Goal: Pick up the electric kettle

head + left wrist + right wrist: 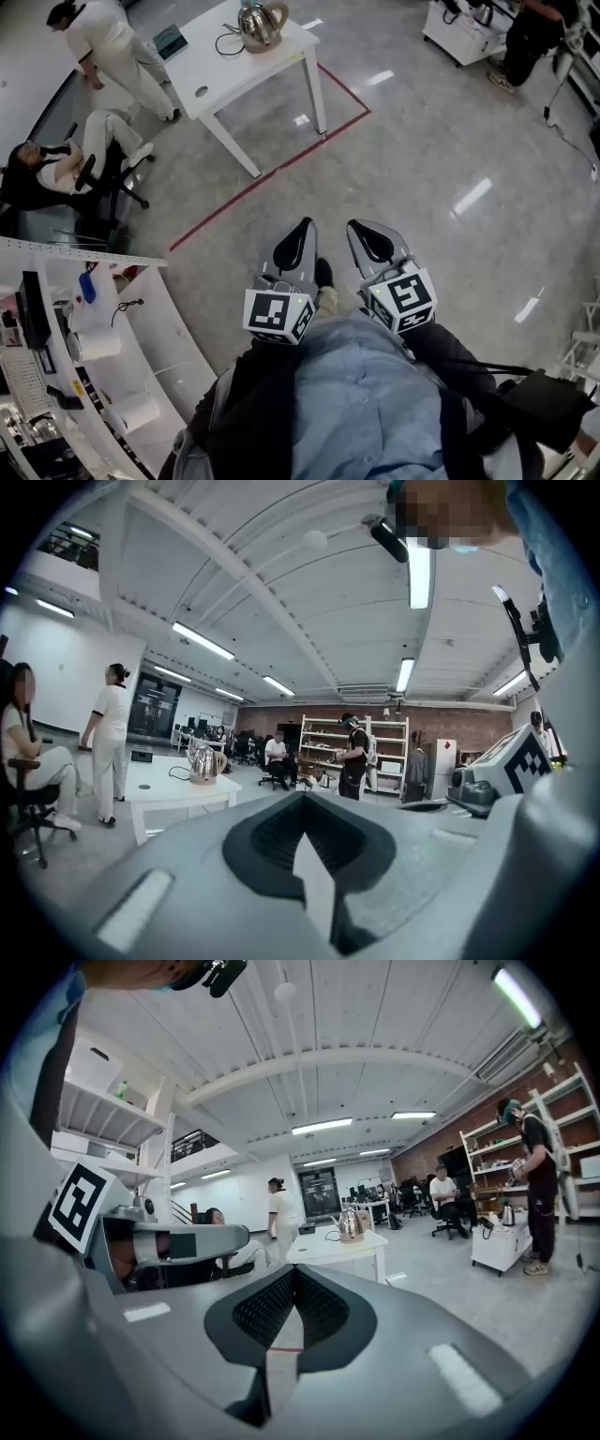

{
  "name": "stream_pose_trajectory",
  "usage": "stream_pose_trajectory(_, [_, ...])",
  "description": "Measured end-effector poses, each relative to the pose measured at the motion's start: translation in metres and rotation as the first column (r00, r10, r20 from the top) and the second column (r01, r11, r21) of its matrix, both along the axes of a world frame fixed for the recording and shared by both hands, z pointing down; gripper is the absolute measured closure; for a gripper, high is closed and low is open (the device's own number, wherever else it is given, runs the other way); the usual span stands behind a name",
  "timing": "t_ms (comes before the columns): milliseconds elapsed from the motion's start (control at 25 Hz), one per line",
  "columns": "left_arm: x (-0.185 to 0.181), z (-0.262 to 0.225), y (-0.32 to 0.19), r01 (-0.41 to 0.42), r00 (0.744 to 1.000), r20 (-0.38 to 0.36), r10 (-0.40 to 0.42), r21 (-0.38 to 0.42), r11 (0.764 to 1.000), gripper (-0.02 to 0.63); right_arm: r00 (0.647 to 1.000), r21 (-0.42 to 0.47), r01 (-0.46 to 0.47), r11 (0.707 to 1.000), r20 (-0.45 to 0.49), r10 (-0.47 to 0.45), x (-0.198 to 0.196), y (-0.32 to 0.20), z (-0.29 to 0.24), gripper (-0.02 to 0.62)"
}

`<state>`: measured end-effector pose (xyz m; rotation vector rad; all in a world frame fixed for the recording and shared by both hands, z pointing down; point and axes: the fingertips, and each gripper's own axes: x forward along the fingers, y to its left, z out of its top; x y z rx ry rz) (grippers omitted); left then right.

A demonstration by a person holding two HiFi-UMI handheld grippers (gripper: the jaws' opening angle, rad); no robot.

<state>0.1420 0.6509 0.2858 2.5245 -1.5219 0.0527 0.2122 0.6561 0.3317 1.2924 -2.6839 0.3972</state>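
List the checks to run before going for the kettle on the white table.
1. Kettle in sight and upright on the table: ok.
2. Kettle within reach: not ok, it stands far across the floor from both grippers.
3. Left gripper empty: ok, jaws together on nothing.
4. Right gripper ready to grasp: not ok, jaws are together and must open first.
5. Way to the table: ok, only a red line on the floor lies between.
6. Black cord free of the kettle: cannot tell.
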Motion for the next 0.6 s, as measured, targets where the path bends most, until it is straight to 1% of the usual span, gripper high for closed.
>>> stream_pose_trajectory(120, [-0.025,-0.003,-0.044,0.019,0.999,-0.029,-0.018,0.014,1.000,0.604,0.999,0.012,0.031,0.999,-0.028,-0.031,-0.029,-0.046,-0.007,0.571])
stream_pose_trajectory(320, [-0.068,-0.009,-0.102,0.039,0.998,-0.043,-0.038,0.023,0.999,0.604,0.999,0.039,0.033,0.999,-0.039,-0.032,-0.066,-0.113,-0.022,0.571])
stream_pose_trajectory(440, [-0.088,-0.010,-0.124,0.038,0.998,-0.048,-0.036,0.030,0.999,0.604,0.999,0.053,0.026,0.998,-0.044,-0.023,-0.086,-0.138,-0.027,0.571])
stream_pose_trajectory(600, [-0.106,-0.011,-0.150,0.035,0.998,-0.054,-0.034,0.022,0.999,0.604,0.999,0.062,0.012,0.998,-0.051,-0.009,-0.100,-0.164,-0.027,0.571])
